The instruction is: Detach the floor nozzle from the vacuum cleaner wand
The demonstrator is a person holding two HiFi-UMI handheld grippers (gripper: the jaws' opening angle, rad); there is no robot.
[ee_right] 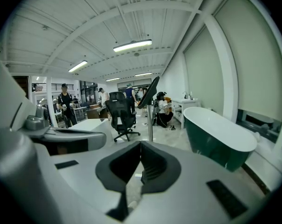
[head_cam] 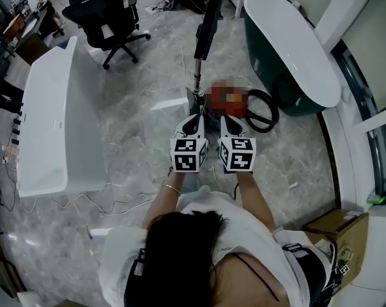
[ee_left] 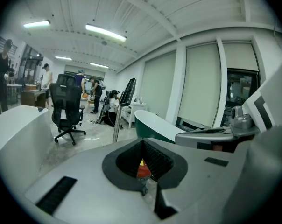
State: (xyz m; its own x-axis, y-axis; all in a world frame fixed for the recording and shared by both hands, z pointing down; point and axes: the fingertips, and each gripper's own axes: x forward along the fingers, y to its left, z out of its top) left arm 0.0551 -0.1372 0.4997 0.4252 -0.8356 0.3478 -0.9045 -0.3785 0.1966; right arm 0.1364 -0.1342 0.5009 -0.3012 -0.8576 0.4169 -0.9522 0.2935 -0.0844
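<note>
The left gripper (head_cam: 193, 123) and the right gripper (head_cam: 229, 124) are side by side, each with its jaws closed on nothing, just short of the foot of the vacuum cleaner wand (head_cam: 197, 66). The wand stands upright, with the floor nozzle (head_cam: 194, 98) at its base. A black hose (head_cam: 276, 115) lies to its right, and a green bathtub (head_cam: 289, 37) sits beyond that.

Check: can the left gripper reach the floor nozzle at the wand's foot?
Probably yes: the floor nozzle sits just ahead of the left gripper, nothing visible between them, though its shut jaws must open first.
</note>
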